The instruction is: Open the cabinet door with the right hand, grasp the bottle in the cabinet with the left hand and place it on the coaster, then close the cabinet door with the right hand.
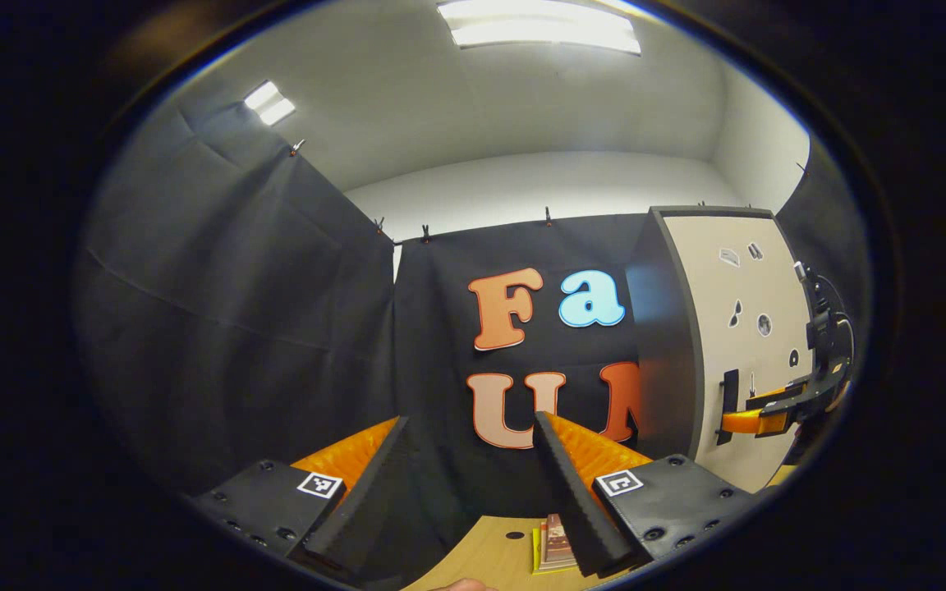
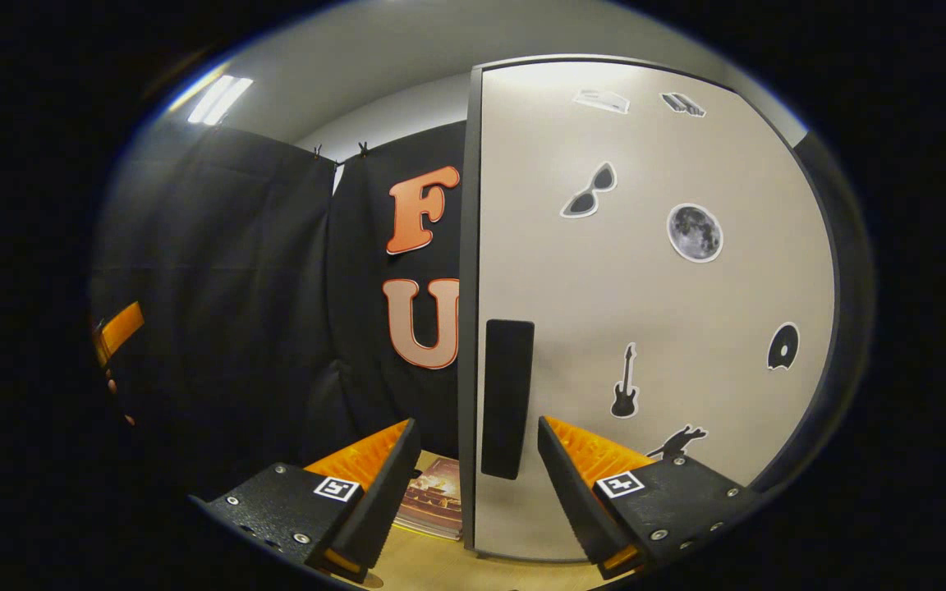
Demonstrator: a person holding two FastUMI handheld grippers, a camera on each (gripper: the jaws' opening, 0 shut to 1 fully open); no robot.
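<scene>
Facing 1 cabinet door [image 2: 645, 312] | 1 handle [image 2: 507, 398] | 2 claws released: left claw [image 1: 473, 484], right claw [image 2: 477, 484]

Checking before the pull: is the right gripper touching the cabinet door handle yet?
Apart. In the right gripper view, the handle stands beyond the open right gripper, with a gap.

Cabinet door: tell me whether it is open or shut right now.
Shut. In the right gripper view the cabinet door lies flush in its frame, and the open right hand-held gripper straddles the handle without clamping it.
</scene>
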